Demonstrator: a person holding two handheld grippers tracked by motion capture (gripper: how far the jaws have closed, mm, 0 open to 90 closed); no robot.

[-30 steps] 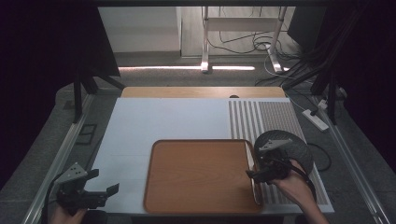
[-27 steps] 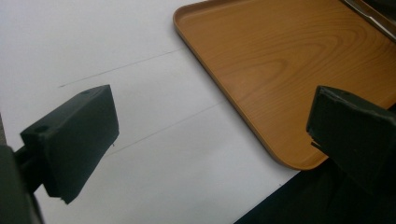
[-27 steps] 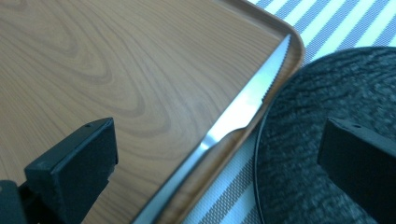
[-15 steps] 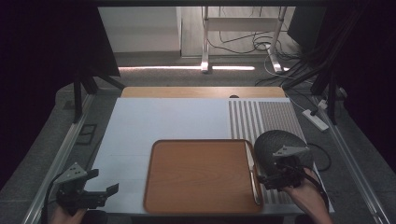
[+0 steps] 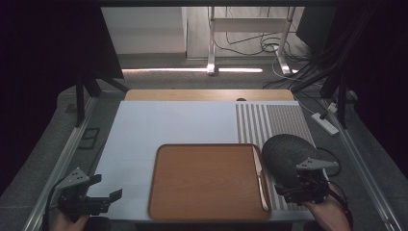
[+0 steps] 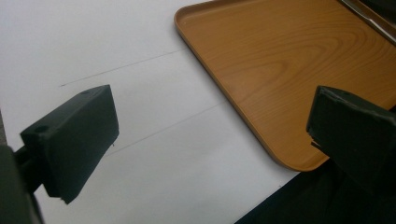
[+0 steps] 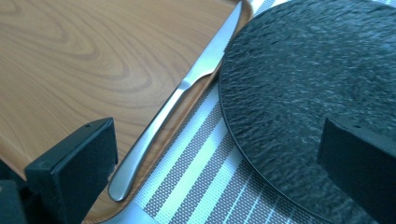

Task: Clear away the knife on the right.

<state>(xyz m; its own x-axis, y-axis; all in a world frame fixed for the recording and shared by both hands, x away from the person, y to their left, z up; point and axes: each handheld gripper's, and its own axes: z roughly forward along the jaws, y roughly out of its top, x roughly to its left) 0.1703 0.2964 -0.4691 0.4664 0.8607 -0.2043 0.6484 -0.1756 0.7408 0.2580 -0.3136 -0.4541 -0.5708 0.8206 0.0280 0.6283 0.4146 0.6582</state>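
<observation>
A wood-grain tray (image 5: 207, 180) lies at the near middle of the white table. Along the tray's right rim rests a steel knife (image 5: 258, 178), blade pointing away from me. Just right of it a dark round plate (image 5: 286, 154) sits on a striped placemat (image 5: 279, 120). My right gripper (image 5: 294, 188) hovers open at the plate's near edge. In the right gripper view, the knife (image 7: 187, 98) and plate (image 7: 308, 93) lie between and beyond the right gripper's (image 7: 215, 177) jaws. My left gripper (image 5: 107, 187) is open at the near left. Its own view has the left gripper (image 6: 210, 135) above bare table, by the tray's corner (image 6: 289, 70).
A wooden strip (image 5: 207, 95) runs along the table's far edge. Metal rails (image 5: 62, 159) flank both sides. Cables and a power strip (image 5: 325, 122) lie on the floor at the far right. Bare white tabletop (image 5: 163, 122) stretches behind the tray.
My right gripper has drawn back to the right and toward the near edge, away from the knife. The knife, plate and left gripper have stayed put.
</observation>
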